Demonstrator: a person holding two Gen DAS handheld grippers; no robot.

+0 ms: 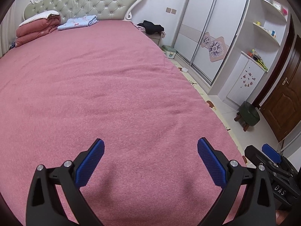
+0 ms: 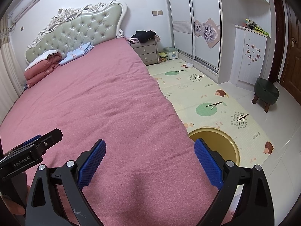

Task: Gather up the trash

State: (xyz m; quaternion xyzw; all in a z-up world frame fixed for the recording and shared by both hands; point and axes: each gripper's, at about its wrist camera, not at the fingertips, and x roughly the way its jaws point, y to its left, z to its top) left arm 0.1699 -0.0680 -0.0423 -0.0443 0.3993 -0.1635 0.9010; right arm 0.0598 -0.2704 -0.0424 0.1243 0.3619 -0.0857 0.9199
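My left gripper [image 1: 150, 146] is open and empty, held over the foot of a bed with a pink blanket [image 1: 94, 79]. My right gripper [image 2: 149, 146] is open and empty over the bed's right edge [image 2: 112, 98]. A round bin with a gold rim [image 2: 228, 141] stands on the floor beside the bed, just past my right finger. A small white item [image 2: 189, 65] lies on the play mat near the wardrobe; it also shows in the left wrist view [image 1: 184, 69]. No trash shows on the blanket.
A folded quilt [image 2: 43, 66] and a blue cloth [image 2: 77, 53] lie by the headboard. A nightstand [image 2: 147, 51] holds dark clothes. A green stool [image 2: 266, 93], a sliding wardrobe [image 2: 197, 24], a small green box [image 2: 171, 52] and a brown door [image 1: 282, 101] stand to the right.
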